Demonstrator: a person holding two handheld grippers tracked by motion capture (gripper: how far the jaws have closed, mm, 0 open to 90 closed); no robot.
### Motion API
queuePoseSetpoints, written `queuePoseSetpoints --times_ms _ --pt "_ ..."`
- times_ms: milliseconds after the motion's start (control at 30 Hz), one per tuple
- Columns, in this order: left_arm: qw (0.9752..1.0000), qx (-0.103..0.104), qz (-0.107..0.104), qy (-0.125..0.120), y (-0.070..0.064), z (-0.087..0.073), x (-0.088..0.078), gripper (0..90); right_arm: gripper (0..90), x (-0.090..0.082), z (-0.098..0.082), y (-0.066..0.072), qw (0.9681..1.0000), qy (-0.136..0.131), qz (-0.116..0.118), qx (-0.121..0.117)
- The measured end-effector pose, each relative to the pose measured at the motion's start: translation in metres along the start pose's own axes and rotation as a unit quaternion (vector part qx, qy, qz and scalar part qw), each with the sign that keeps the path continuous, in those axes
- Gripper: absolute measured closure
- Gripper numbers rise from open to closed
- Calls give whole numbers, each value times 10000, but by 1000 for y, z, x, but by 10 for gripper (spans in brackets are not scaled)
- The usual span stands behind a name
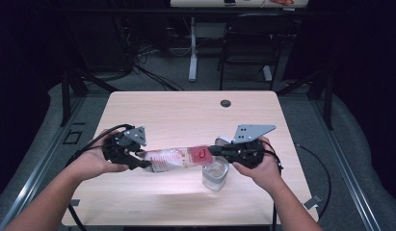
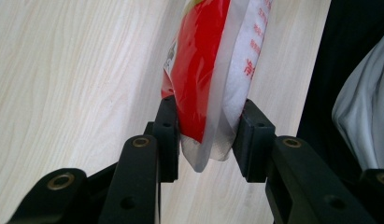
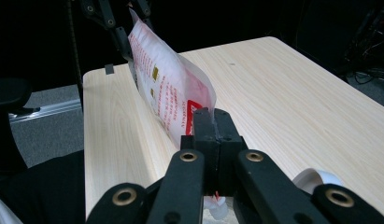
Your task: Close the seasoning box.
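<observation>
Wood table: one pale wood table with one small dark hole near its far edge.
Hands: two, one at each near side of the table, each holding one black gripper.
Left gripper: the left gripper has its jaws part way apart, and its pads press on both sides of the bag's end.
Bag: one see-through plastic bag with red and white on it, and white stuff inside. It hangs in the air just over the table, stretched flat between the two grippers.
Cup: one clear cup stands on the table under the bag's right end.
Right gripper: the right gripper has its jaws pinched tight together on the other end of the bag.
Tape roll: one white roll lies just behind the right gripper.
Chair: one dark chair stands on the floor past the table.
High view: it lets you see both hands, the cup and the whole bag at once.
Left gripper view: it gives a close look at the bag's clear bottom edge between the two pads.
Right gripper view: it looks along the bag to the left gripper far off at the top, and the tape roll peeks in low on the right.
Writing: rows of small red signs run down the bag, too small to read. A red box with white marks sits beside the right jaws.
</observation>
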State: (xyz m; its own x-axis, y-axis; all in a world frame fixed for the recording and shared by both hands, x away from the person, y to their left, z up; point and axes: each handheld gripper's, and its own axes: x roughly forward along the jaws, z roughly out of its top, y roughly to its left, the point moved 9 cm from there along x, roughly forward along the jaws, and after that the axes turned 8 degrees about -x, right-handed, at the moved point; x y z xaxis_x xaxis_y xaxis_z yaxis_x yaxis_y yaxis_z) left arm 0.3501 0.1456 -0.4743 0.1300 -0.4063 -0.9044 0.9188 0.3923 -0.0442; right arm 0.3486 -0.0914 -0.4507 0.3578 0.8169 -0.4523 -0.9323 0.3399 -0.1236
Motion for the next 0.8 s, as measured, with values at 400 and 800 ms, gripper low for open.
queuePoseSetpoints --times_ms 400,800 --pt "9999 56 -27 115 0 4 -4 663 900 -2 -3 -1 10000 -20 -7 47" --pt "9997 132 59 196 0 10 -10 664 900 -2 -9 -1 9999 -44 -20 107"
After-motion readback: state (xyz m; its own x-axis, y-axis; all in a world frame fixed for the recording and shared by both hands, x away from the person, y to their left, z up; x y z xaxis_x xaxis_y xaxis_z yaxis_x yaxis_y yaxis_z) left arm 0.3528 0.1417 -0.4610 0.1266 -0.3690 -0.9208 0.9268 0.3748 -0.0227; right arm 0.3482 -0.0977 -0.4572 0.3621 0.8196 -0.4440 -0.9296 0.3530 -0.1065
